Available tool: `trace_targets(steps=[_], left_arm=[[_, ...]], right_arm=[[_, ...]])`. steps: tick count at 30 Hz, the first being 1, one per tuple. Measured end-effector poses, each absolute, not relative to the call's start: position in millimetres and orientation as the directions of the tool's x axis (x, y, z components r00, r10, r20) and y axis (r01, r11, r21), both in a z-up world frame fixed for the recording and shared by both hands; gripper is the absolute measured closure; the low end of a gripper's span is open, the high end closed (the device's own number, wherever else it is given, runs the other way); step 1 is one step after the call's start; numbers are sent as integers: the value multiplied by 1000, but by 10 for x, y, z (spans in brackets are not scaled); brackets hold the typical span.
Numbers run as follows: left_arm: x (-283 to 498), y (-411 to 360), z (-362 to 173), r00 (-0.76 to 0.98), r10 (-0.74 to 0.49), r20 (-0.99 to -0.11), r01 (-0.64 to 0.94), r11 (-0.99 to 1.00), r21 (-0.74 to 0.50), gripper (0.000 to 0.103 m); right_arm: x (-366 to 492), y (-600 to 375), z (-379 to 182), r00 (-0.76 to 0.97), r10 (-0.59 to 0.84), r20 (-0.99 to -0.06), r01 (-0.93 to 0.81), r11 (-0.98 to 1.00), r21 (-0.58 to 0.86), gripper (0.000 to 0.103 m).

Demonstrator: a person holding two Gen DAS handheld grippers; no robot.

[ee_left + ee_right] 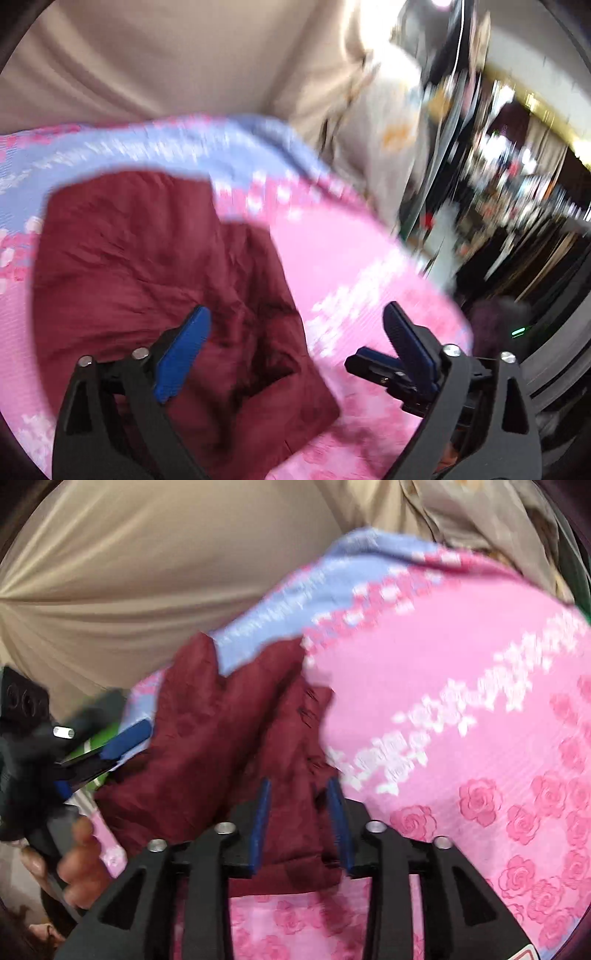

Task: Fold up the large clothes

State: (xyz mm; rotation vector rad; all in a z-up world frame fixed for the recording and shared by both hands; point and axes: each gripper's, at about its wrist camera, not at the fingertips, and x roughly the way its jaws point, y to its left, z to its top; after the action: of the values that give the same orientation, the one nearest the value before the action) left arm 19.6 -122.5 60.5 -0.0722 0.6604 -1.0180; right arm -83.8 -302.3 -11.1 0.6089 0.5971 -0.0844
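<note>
My left gripper stands wide open, its blue pads far apart at the lower left and lower right of the left wrist view, and nothing is between them. Beyond them, filling the lower left and middle of that view, lies the maroon garment, crumpled and folded over itself on the pink rose-patterned sheet. A pale blue band of the same sheet curves along the top of the garment, with beige cloth behind it in the upper left.

My right gripper is partly open at the lower middle of the right wrist view. A fold of the maroon garment sits between its pads; I cannot tell whether they press on it. At the left edge there, a hand holds my left gripper.

No container shows in either view; the right side of the left wrist view is too blurred to read.
</note>
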Motion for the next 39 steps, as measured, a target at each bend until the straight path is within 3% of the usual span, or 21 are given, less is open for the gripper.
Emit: trace_targets(steps=[3,4,6,11,17,18,21,26,32,36,39], left_arm=[[157,-643,818,473,-782,-405,707,612,-356,5],[159,-513,824,515,-756,-405,678,648,-346,5],[179,-241,779,596,-680,-427,602,730,-324,5],[206,156,388,591,-616,-522,497,787,-365,5],[155,-113,97,605,-531,-593,503,832,-233,5],[158,-157,71,603,-524,-602,507,834,-218,5],[171,-270,-41,590,-510,-626,512,836,-198,5],[145,-498,-165,535,-527,-660,546,812,-206,5],[239,-800,-549,498,-457,-737,548,825,-140,5],[247,-826,-628,512,-431,-743,541,834,-111,5],[269,-791,-631,497,-439,-749,533,835,-136,5]], right_arm=[[-913,-2897,54,867,132,-480,142,858,493,43],[-878,-2813,118,873,149,-465,105,873,477,35],[-828,-2542,241,873,181,-453,36,903,429,28],[-629,-2076,248,841,210,-498,-18,931,363,27],[-526,-1748,307,853,154,-499,-36,971,237,27],[-494,-1740,292,853,129,-506,-18,976,217,35],[-391,-1908,131,823,99,-559,46,969,241,93],[-621,-2438,-80,840,126,-528,135,894,427,98],[-597,-2860,-844,759,214,-615,248,779,576,98],[-573,-2874,-878,749,225,-623,253,773,583,98],[-676,-2905,-623,763,189,-618,252,794,553,89]])
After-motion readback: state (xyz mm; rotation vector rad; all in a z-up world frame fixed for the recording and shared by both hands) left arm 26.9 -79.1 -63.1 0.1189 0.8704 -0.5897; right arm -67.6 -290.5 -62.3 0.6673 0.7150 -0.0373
